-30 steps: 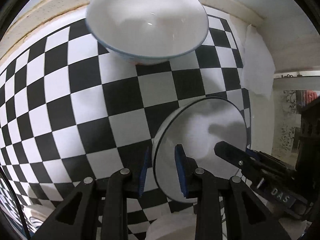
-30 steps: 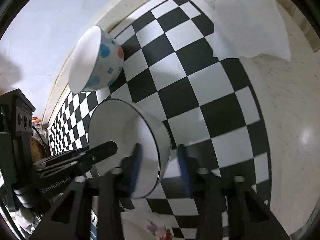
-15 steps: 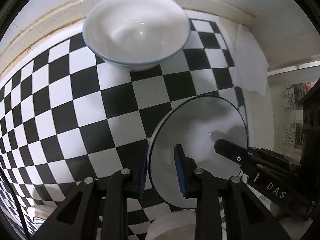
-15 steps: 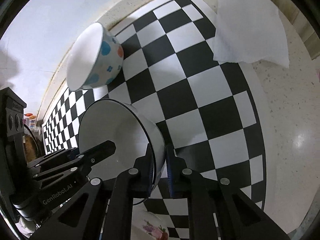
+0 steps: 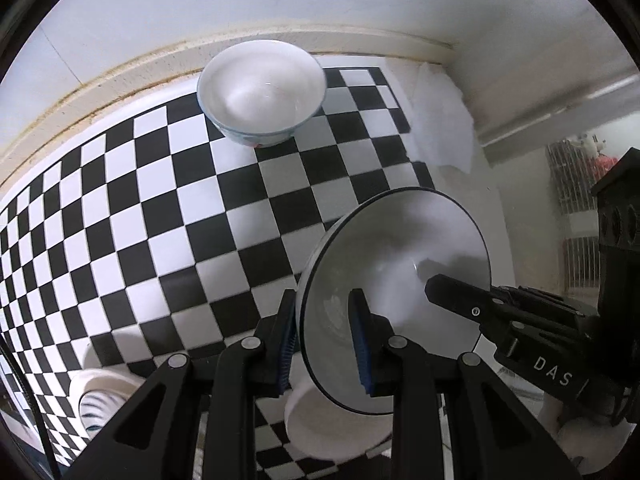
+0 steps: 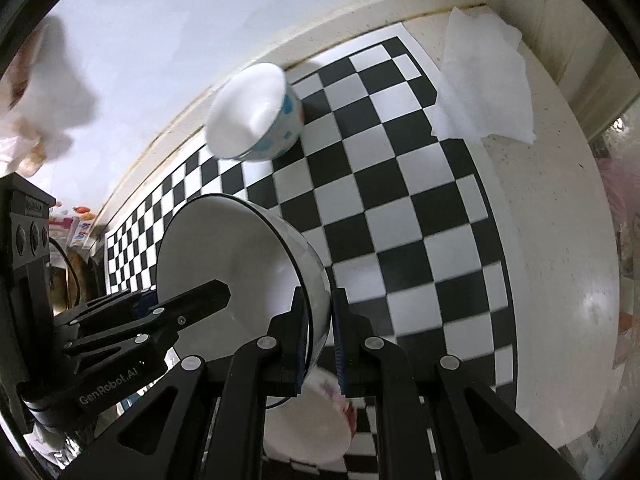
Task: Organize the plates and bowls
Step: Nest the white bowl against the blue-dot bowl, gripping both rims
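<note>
A white bowl with a dark rim (image 5: 400, 276) (image 6: 232, 264) is held in the air between both grippers. My left gripper (image 5: 324, 340) is shut on its left rim. My right gripper (image 6: 322, 340) is shut on its right rim. A white bowl with blue and orange dots (image 5: 262, 92) (image 6: 256, 114) stands on the checkered mat (image 5: 140, 208) near the back wall. Another white bowl (image 5: 332, 428) (image 6: 312, 424) with a flower pattern sits below the held bowl.
A white paper towel (image 5: 440, 120) (image 6: 484, 84) lies on the counter at the mat's right corner. A white striped dish (image 5: 100, 396) sits at the lower left. The counter's right edge (image 6: 600, 320) is close by.
Both grippers have lifted the dark-rimmed bowl and pulled back from the wall; the dotted bowl now looks smaller and farther. The right gripper closed on the rim a second ago.
</note>
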Motion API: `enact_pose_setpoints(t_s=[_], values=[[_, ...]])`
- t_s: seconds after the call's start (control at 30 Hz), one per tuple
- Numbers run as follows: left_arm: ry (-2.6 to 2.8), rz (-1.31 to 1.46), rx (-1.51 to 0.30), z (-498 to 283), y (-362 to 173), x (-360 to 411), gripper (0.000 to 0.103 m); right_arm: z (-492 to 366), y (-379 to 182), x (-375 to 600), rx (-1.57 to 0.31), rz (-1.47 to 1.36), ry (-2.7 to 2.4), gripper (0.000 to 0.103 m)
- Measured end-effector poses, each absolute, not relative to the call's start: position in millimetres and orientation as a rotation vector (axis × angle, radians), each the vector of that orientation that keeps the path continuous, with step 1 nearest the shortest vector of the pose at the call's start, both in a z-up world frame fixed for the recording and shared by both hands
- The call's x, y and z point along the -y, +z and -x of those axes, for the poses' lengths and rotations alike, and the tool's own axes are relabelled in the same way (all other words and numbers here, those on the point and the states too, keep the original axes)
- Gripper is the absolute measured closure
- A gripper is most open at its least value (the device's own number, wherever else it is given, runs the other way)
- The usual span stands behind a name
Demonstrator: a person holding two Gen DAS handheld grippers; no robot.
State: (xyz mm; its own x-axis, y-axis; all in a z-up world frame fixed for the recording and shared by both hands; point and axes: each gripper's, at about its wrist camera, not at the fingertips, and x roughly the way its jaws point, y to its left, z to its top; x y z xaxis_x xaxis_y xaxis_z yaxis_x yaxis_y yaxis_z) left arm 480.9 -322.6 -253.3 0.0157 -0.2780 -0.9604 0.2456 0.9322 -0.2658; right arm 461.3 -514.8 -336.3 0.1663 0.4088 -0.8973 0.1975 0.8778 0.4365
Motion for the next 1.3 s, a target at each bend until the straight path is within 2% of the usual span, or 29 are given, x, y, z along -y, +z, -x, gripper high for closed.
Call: enact_pose_setpoints(t_s=[0.23,0.53,1.3], values=[[-0.435,-0.003,-1.505,-443,-248,324,0.080,-413,-318,511,-1.420,-0.503,0.164,0.090],[-0.449,-0.007,-1.584,-404,-278,317,0.080,-363,-343,501,-1.487,-0.517,0.148,0.090],[-0.422,-0.039,-1.657,-385,-318,327,0.080,-342,-382,492,-1.584,-0.505,0.125,0.090]])
